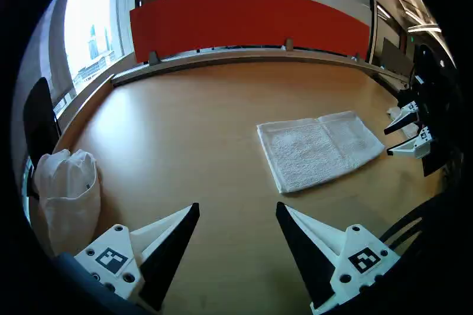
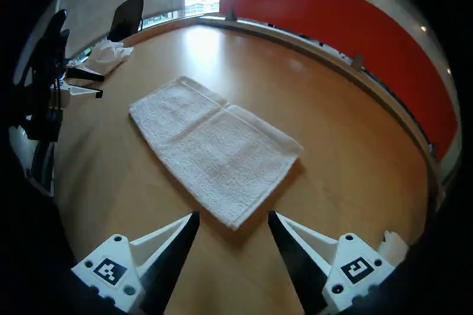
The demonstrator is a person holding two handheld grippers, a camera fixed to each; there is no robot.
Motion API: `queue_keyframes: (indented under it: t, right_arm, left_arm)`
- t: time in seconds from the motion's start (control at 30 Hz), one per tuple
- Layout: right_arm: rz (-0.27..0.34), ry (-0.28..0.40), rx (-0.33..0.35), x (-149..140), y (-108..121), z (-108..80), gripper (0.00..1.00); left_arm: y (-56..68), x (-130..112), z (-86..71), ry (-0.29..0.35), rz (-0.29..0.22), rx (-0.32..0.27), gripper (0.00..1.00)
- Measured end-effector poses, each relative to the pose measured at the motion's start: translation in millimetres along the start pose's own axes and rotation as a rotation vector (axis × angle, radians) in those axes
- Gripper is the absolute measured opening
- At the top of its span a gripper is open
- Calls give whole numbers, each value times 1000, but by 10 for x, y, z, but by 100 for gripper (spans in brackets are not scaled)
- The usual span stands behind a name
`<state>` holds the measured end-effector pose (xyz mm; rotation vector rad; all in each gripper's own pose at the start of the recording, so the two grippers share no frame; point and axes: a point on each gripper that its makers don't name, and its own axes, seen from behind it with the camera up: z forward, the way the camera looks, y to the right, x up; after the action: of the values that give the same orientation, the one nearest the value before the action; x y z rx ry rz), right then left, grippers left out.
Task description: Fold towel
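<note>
Lying flat on the wooden table [image 1: 195, 137], the white towel [image 2: 213, 146] is spread out as a rectangle, with a line running across its middle. In the right gripper view it sits just ahead of the right gripper [image 2: 233, 216], its nearest corner pointing into the gap between the two fingers. Those fingers stand wide apart and hold nothing; whether they brush the cloth cannot be told.

The left gripper [image 1: 236, 208] hovers over bare wood, its fingers also spread apart and empty. The towel lies further ahead of it and off to the right in the left gripper view. In that same view the right gripper shows at the far right edge, close to one short end of the towel.

A white bundle of cloth [image 1: 68, 197] rests near the table's edge on the left, next to a dark chair [image 1: 38, 120]. A long red panel [image 1: 248, 19] stands along the far side of the table, with a bright window [image 1: 91, 25] to its left.
</note>
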<state>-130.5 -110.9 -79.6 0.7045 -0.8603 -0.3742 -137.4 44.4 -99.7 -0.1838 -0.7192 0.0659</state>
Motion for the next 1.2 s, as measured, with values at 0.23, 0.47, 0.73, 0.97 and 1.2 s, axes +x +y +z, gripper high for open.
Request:
queue_keyframes:
  t: [0.23, 0.47, 0.73, 0.97, 1.2]
  right_arm:
    - [-7, -21, 20, -36, -11, 31, 75]
    - [-31, -40, 38, -53, -30, 55, 62]
    - [-51, -63, 52, -90, -40, 83, 50]
    - [-63, -80, 57, -139, -22, 98, 45]
    - [-62, -84, 59, -145, 4, 109, 35]
  left_arm:
    - [-18, -58, -93, 29, -27, 12, 96]
    - [-28, -128, -171, 45, -37, 24, 96]
    - [-50, -207, -235, 46, -41, 34, 96]
    - [-83, -258, -303, 44, -38, 42, 96]
    - [-122, -295, -358, 46, -39, 52, 96]
